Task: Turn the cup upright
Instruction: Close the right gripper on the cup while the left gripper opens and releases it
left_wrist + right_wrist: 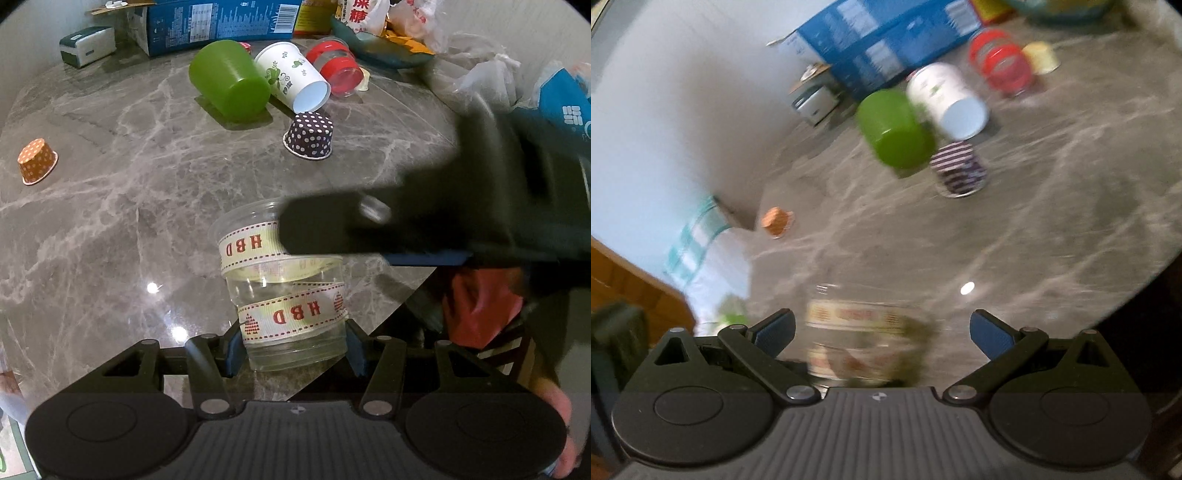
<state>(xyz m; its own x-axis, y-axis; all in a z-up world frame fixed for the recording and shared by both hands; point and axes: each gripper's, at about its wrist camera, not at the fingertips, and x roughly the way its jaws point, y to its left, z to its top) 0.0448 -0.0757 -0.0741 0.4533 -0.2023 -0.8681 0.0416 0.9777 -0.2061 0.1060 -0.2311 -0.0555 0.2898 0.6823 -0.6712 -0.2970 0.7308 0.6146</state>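
A clear plastic cup [284, 291] with a cream "HBD" ribbon inside stands on the marble table near its front edge. The letters read upside down. My left gripper [293, 350] is shut on the cup's near end, a blue pad on each side. My right gripper reaches in from the right in the left wrist view, and one finger [332, 232] lies across the cup's far end. In the blurred right wrist view the right gripper [882, 332] is open, and the cup [857, 332] lies between its blue pads without touching them.
On the marble table [110, 221] lie a green cup [229, 79], a white paper cup [295, 79], a red-banded clear cup [338, 66], a dotted dark paper cup [310, 134] and an orange dotted cup [37, 160]. Blue boxes and bags crowd the back and right.
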